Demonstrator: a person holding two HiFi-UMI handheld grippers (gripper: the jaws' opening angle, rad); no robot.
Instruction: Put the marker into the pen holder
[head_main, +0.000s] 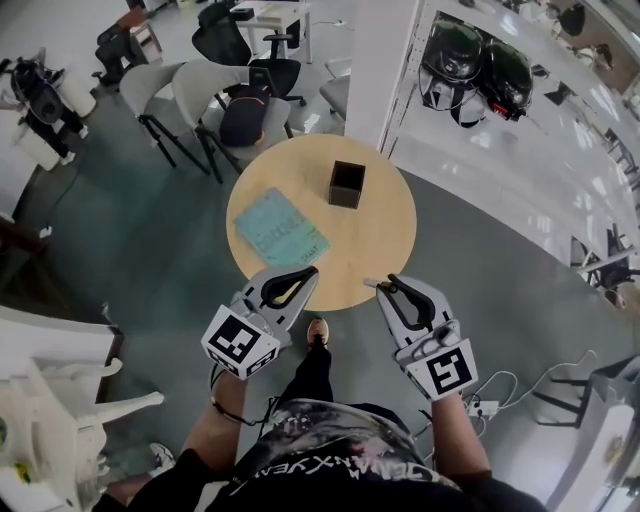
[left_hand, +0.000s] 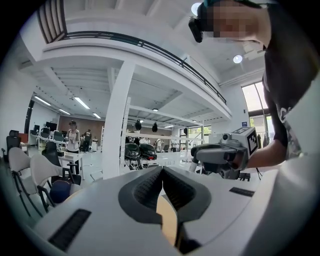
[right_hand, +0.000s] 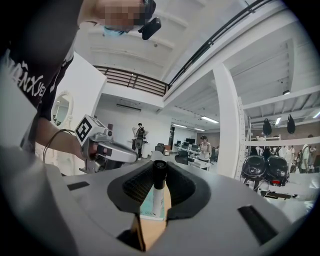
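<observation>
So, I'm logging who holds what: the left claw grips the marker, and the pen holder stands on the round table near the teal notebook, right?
Not quite: the right claw grips the marker, as the right gripper view shows; the left claw is shut on nothing. The pen holder does stand on the round table near the teal notebook.

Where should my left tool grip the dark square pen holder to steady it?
Probably take one upright wall at the rim of the dark square pen holder, coming straight down from above: it stands upright with its top open, so one jaw can go inside, one outside. The left tool is shut; open it first.
</observation>
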